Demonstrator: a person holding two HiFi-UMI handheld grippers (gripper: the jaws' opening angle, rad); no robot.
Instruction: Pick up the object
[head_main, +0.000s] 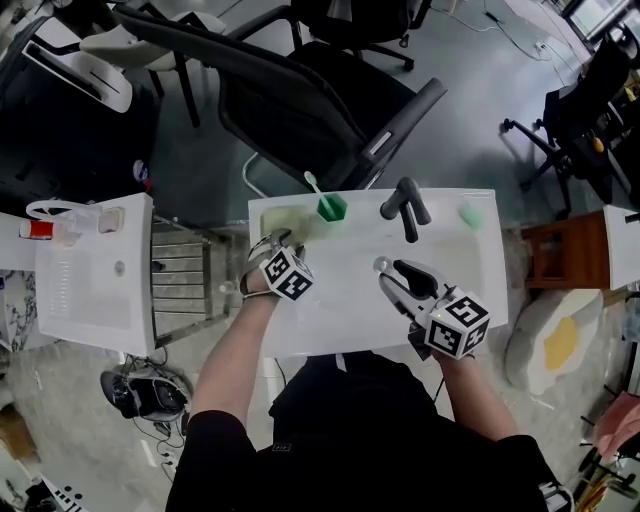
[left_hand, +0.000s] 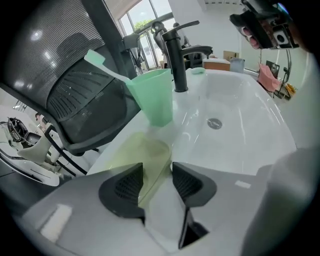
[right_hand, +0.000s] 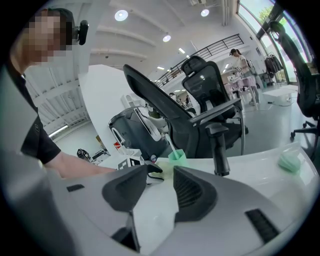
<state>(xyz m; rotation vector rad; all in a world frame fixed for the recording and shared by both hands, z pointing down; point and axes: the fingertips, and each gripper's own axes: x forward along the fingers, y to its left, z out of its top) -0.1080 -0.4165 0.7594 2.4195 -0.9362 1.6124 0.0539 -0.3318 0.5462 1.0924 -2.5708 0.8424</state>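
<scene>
A polished grey concrete floor (head_main: 200, 170) spreads beneath a black mesh-backed office chair (head_main: 330, 100). At the right, a low brown wooden stand (head_main: 565, 250) sits near a fried-egg-shaped rug (head_main: 555, 345). Tall windows (left_hand: 145, 25) and round ceiling lights (right_hand: 120, 15) brighten the room.

left hand-held gripper (left_hand: 156, 174): jaws held apart, edge of flat yellow-green mat (left_hand: 145, 150) seen between them | mat laid on sink (left_hand: 250, 140) rim | green cup (left_hand: 152, 100) with toothbrush (left_hand: 107, 70) stood beyond, beside black tap (left_hand: 176, 60) | drain (left_hand: 214, 123) seen in basin

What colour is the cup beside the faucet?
The cup is mint green, clearest in the left gripper view.
</scene>
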